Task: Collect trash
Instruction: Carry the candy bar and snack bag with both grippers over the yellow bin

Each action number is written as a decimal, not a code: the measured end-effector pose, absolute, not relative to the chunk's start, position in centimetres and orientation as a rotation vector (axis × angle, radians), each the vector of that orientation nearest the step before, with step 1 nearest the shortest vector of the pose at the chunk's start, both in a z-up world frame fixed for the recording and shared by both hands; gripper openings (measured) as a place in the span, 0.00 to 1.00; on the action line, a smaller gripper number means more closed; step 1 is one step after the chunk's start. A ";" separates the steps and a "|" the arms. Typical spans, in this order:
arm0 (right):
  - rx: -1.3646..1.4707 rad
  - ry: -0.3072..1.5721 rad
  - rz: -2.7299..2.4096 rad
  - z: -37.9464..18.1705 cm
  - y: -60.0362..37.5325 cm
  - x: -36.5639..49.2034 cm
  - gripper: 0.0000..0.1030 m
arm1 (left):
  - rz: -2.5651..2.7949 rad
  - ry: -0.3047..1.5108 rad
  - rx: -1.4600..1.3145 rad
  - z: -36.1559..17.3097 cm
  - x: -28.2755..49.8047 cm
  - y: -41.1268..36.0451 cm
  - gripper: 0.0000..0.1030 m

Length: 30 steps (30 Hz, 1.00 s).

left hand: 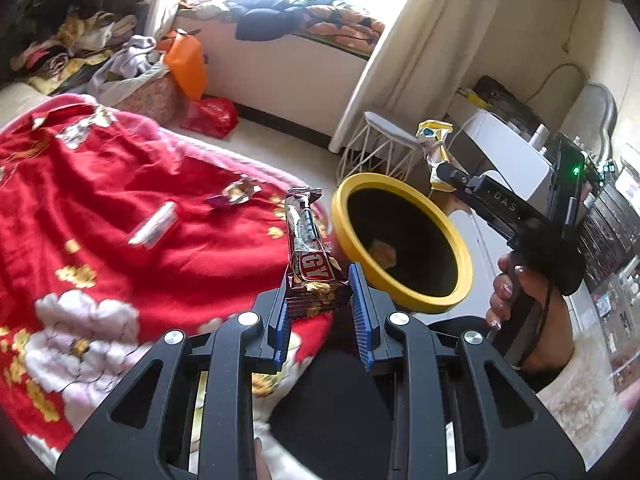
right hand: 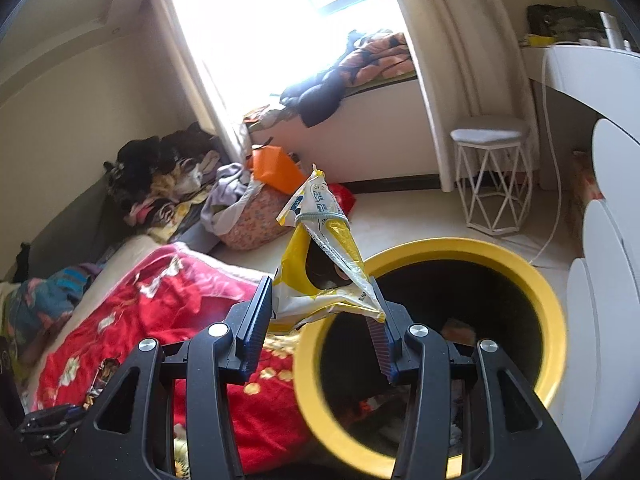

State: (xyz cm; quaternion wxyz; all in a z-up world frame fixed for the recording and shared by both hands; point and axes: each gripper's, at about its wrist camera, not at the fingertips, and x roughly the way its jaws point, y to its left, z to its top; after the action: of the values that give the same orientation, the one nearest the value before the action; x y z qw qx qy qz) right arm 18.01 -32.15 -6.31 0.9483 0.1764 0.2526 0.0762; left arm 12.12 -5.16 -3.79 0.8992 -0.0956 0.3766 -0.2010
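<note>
While both tongs carry trash near the yellow bin (left hand: 400, 240), each load looks lightly held. Left tongs (left hand: 320, 304) are clamped on the bottom end of a brown snack bar wrapper (left hand: 308, 256), which stands tall above the red blanket (left hand: 120, 200), just beside the bin rim. Right tongs (right hand: 320, 308) pinch a crumpled yellow-and-white packet (right hand: 320, 264) over the near rim. Released too early, either could land on the bed or floor. Two more wrappers (left hand: 236, 194) lie on the blanket.
</note>
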 end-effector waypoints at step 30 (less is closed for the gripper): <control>0.394 0.641 0.001 -8.3 -39.0 18.5 0.43 | -0.533 0.833 -0.122 -5.8 19.5 -16.9 0.20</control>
State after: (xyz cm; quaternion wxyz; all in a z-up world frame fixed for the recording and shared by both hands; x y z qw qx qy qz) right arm 18.54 -39.03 -8.26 0.9300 0.1925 0.3132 0.0004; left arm 19.55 -16.92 -5.78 0.8783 -0.0585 0.3997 -0.2558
